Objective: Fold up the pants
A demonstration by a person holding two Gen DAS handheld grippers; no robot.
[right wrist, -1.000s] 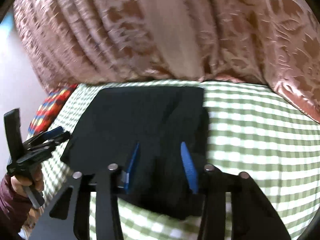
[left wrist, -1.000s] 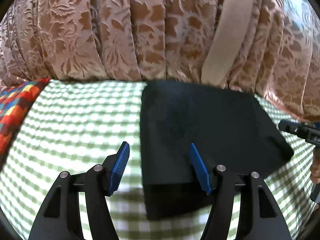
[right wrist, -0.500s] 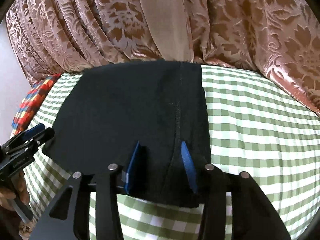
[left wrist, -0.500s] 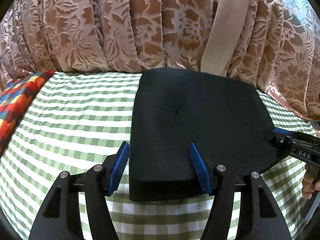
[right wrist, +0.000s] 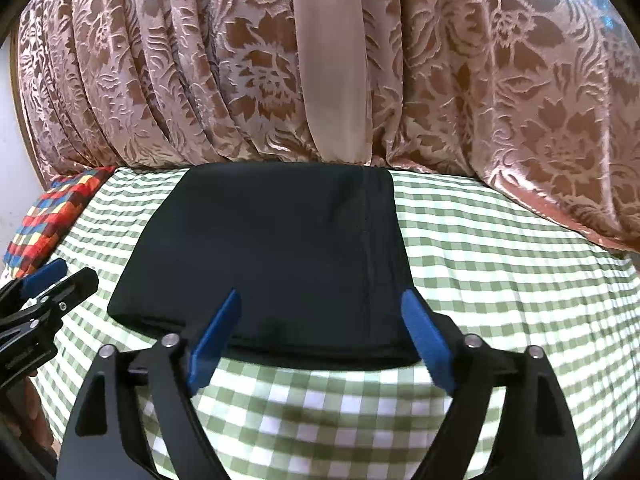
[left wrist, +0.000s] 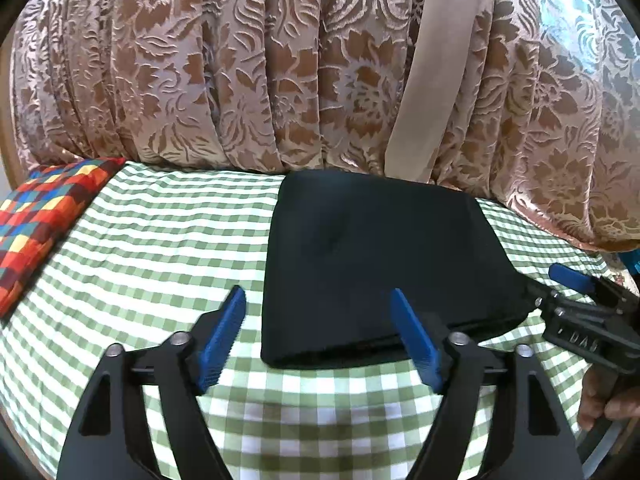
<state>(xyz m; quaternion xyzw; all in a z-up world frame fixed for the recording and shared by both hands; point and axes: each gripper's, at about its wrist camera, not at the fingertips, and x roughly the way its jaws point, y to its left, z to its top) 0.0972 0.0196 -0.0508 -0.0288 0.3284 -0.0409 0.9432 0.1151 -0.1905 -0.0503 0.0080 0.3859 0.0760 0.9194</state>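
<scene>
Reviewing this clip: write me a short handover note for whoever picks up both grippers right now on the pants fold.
Left gripper: jaws opening, nothing pinched; it sits at the near left corner of the pants.
Right gripper: jaws opening, pads clear of the cloth, at the near right edge.
Pants: folded into a compact dark rectangle, lying flat on the checked cloth, far edge by the curtain. Patterned cushion off to the left.
Done: the fold looks complete and both grips are released.
Left: probably only backing off, perhaps smoothing the near edge.
</scene>
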